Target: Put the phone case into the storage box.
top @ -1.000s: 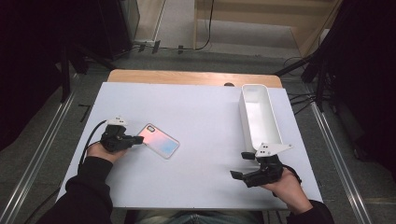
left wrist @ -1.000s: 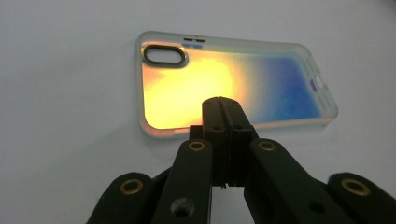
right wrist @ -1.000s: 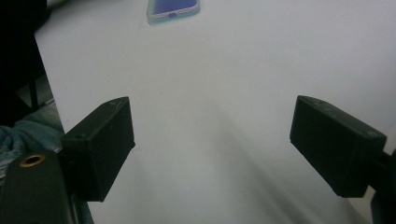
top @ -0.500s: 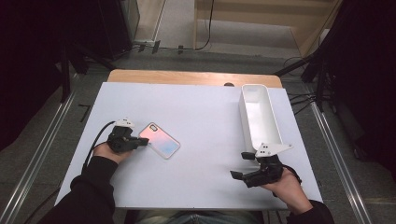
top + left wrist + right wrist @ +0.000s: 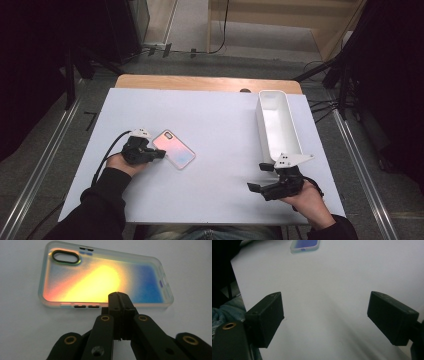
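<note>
Leftmost, the left gripper (image 5: 159, 153) is seen with its fingers (image 5: 119, 305) pressed together, nothing pinched between them; their tips are set at the near long edge of an iridescent phone case (image 5: 105, 280), touching it or just short of it. The case is laid flat on the white tabletop (image 5: 220, 125), directly ahead of those fingers, its camera cutout towards the far left corner from them. No lift or grip has been made yet; judged from this, the work on the case is only at its start, perhaps a nudge or slide with closed tips, and whatever is meant for it remains to be done. Farther right, a white oblong bin (image 5: 276, 122) stands empty, just beyond the right gripper (image 5: 261, 177). That gripper is held off the case, its fingers (image 5: 265, 317) spread with only bare tabletop between them, the case well ahead of them. No brand, label or writing can be read anywhere.
</note>
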Available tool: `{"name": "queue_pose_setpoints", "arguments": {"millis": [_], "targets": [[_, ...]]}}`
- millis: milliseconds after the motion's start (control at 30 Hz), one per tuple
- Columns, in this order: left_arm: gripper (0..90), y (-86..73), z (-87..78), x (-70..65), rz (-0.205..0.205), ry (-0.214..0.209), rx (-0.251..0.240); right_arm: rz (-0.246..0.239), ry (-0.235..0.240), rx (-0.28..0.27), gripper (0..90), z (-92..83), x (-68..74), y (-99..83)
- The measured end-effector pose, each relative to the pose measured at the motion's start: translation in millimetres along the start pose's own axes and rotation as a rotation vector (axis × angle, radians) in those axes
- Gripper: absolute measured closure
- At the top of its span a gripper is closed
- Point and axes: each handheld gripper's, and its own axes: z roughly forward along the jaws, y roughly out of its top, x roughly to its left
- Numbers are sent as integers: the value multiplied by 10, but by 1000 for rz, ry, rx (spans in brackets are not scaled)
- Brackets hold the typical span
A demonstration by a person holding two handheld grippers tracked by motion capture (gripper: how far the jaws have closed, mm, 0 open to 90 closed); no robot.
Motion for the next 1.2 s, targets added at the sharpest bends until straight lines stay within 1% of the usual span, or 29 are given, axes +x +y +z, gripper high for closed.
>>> {"name": "queue_pose_setpoints", "arguments": {"millis": [67,133,200,233,267,300,433,467,667,767,967,1033,1067,1100,1133,1167,1200], "targets": [[894,20,21,-13,5,5,-2,2,1,0,125,-1,0,1],[894,32,36,-14,-3,9,-9,1,0,0,125,0,0,0],[894,59,56,-14,1,12,-8,0,0,0,125,0,0,0],[894,72,71,-17,6,13,-12,2,1,0,125,-1,-1,0],[894,92,102,-30,1,10,-21,4,0,0,125,-2,0,1],[894,101,108,-32,7,8,-15,3,-3,-1,125,-4,-2,0],[894,122,123,-29,7,13,-16,6,-4,0,125,-8,-3,-4],[894,131,134,-28,-1,10,-20,6,-3,0,125,-8,-4,-5],[893,174,187,-36,8,7,-25,7,-5,0,124,-11,-8,-13],[893,195,210,-30,2,-1,-30,12,-9,3,125,-19,-2,-18],[893,212,224,-16,-4,-1,-30,16,-11,-1,124,-32,-3,-33],[888,216,221,-10,-9,-9,-27,17,-10,2,125,-38,-3,-37],[847,216,213,-10,-13,-6,-32,17,-12,2,125,-42,-2,-38],[847,217,183,-8,-19,-16,-39,17,-12,2,125,-42,-2,-38],[820,217,131,-9,-30,-39,-53,19,-11,-3,125,-42,-1,-39],[762,222,55,-22,-41,-57,-75,20,-10,-4,125,-47,0,-40],[738,222,55,-22,-41,-57,-75,18,-11,-4,124,-46,-1,-41]]}}
